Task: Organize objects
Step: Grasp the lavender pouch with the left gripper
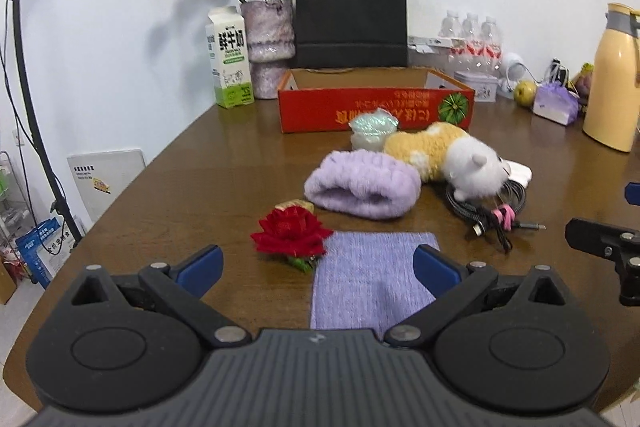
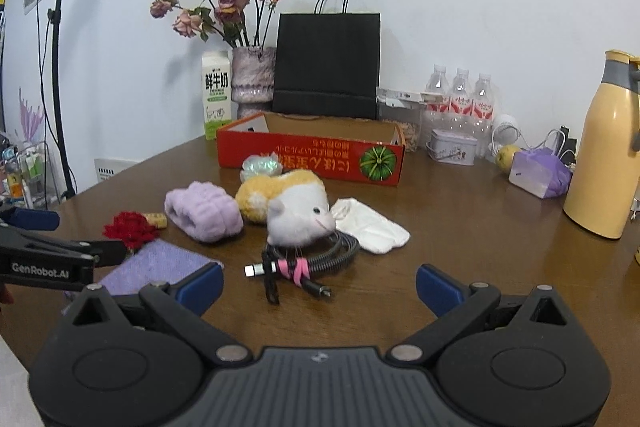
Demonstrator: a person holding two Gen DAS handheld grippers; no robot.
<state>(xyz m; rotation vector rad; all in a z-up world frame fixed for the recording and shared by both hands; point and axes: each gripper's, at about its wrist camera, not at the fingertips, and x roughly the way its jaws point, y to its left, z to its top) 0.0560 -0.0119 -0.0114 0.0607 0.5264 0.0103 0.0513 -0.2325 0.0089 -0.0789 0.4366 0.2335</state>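
Landmark: red cardboard box (image 1: pixel 376 107), open-topped, on the brown worktop (image 1: pixel 192 179).

- Milk carton (image 1: pixel 230 57) and vase of dried roses (image 1: pixel 268 47): left of the box, against the wall. Black paper bag (image 1: pixel 351 15): directly behind the box.
- Red fabric rose (image 1: pixel 290 233): well in front of the box's left end, touching the left edge of the lilac cloth (image 1: pixel 368 279). A small cork-like piece behind it is hard to make out.
- Left claw (image 1: pixel 318 269): released, jaws spread wide, holding nothing; hovers over the near part of the lilac cloth, rose just beyond its left finger.
- Lilac plush headband (image 1: pixel 362 187): in front of the box's middle.
- Iridescent jar (image 1: pixel 374 129): touching or just short of the box's front face; its lower part hidden by the plush.
- Plush hamster (image 2: pixel 296 207), orange and white: in front of the box, head resting on the coiled cable (image 2: pixel 304 263), which is tied with a pink strap.
- Right claw (image 2: pixel 320 285): released, empty, jaws wide; cable plugs lie between and just beyond its fingers.
- White pouch (image 2: pixel 372 225): in front of the box's right end, partly behind the hamster.
- Water bottles (image 2: pixel 460 99), small tin (image 2: pixel 452 147), green fruit (image 2: pixel 506 157), lilac bag (image 2: pixel 540 173), yellow thermos (image 2: pixel 604 147): right of the box; thermos cut off at the frame edge in the left wrist view.
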